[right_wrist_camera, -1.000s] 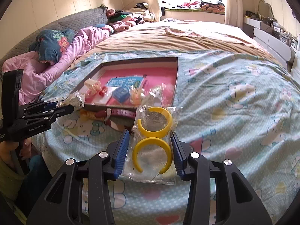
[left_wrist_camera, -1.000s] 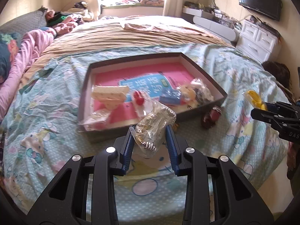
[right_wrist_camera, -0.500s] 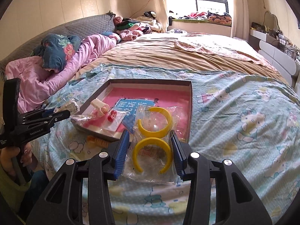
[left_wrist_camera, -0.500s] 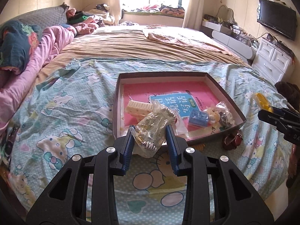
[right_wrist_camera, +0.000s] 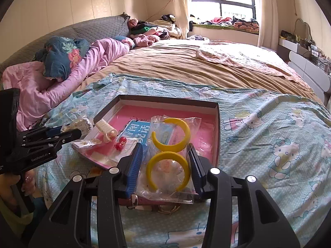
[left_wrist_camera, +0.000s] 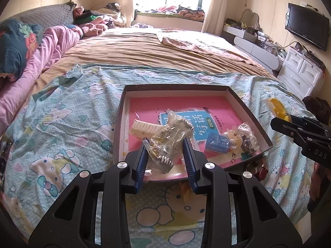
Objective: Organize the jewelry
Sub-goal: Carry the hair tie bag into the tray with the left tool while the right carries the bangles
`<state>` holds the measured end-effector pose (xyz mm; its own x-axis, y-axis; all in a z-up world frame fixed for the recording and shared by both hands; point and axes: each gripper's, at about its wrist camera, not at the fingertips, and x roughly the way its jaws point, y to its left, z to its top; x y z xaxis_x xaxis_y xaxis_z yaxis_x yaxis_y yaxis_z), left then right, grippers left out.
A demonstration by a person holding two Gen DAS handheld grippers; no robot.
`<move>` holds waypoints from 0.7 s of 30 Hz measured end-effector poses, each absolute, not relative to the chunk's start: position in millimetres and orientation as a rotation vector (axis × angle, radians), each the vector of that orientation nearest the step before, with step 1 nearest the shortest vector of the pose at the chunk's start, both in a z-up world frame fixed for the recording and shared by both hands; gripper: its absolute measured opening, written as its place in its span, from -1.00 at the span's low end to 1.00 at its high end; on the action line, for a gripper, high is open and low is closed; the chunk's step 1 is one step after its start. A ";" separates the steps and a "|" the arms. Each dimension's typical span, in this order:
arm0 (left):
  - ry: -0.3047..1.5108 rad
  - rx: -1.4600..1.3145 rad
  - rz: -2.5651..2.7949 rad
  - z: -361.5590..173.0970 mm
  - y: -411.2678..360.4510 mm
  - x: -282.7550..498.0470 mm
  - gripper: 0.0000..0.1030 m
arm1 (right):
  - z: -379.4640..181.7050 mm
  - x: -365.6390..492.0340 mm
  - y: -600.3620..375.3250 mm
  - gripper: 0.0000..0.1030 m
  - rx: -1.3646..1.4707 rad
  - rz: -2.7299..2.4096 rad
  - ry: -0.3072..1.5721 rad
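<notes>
From the left wrist view, the left gripper (left_wrist_camera: pixel 165 150) is clamped on a clear bag of silver jewelry (left_wrist_camera: pixel 168 142), its blue pads pressing the crinkled plastic from both sides. The bag hangs over the near edge of a shallow brown tray (left_wrist_camera: pixel 248 111) that sits on the Hello Kitty bedsheet (left_wrist_camera: pixel 68 128). Inside the tray there is a pink booklet (left_wrist_camera: pixel 182 107) lying flat, a white hair clip (left_wrist_camera: pixel 144 129) on the left, a small blue box (left_wrist_camera: pixel 217 145) and a little bag of trinkets (left_wrist_camera: pixel 247 138) toward the right corner. Off to the right the other tool shows, with something yellow at its tip.

From the right wrist view, the right gripper (right_wrist_camera: pixel 165 163) is closed on a clear bag of two yellow hoop earrings (right_wrist_camera: pixel 168 157), the lower hoop sitting between the pads and the upper one poking out ahead. This bag is over the tray's (right_wrist_camera: pixel 217 128) near right corner. A pair of red bead earrings (right_wrist_camera: pixel 121 143) lies in a packet at the tray's left side. Under the gripper a pink strap (right_wrist_camera: pixel 144 202) lies on the sheet
</notes>
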<state>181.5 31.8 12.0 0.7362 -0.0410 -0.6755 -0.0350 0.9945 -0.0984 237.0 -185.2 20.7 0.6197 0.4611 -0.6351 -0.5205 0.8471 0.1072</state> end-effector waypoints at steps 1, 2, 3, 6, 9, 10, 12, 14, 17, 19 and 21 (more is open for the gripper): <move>0.747 -0.106 -0.005 11.4 30.3 184.8 -0.51 | 20.0 239.7 -184.7 -0.19 -0.093 0.563 0.705; 0.748 -0.103 -0.007 11.1 29.2 186.8 -0.51 | 19.5 241.7 -184.4 -0.19 -0.092 0.561 0.707; 0.750 -0.100 -0.008 10.9 27.6 189.2 -0.51 | 18.9 244.4 -184.5 -0.19 -0.089 0.560 0.708; 0.756 -0.098 -0.022 9.9 22.0 198.8 -0.51 | 16.2 252.4 -184.0 -0.19 -0.088 0.550 0.715; 0.771 -0.102 -0.035 5.9 16.5 208.7 -0.51 | 12.2 261.2 -184.0 -0.19 -0.079 0.542 0.730; 0.774 -0.110 -0.041 4.7 15.7 211.4 -0.51 | 10.8 264.0 -184.2 -0.19 -0.079 0.537 0.736; 0.780 -0.123 -0.049 1.2 13.9 218.3 -0.51 | 7.9 269.3 -184.0 -0.19 -0.082 0.526 0.741; 0.789 -0.132 -0.053 -3.0 11.9 224.1 -0.51 | 5.2 274.4 -182.6 -0.19 -0.087 0.518 0.749; 0.803 -0.147 -0.065 -12.5 8.9 230.6 -0.51 | -1.4 283.7 -180.0 -0.19 -0.099 0.503 0.771; 0.813 -0.136 -0.065 -17.2 7.0 232.4 -0.51 | -5.5 286.4 -177.8 -0.19 -0.106 0.502 0.781; 0.822 -0.134 -0.066 -21.9 8.1 234.3 -0.50 | -10.7 290.4 -175.5 -0.19 -0.114 0.496 0.795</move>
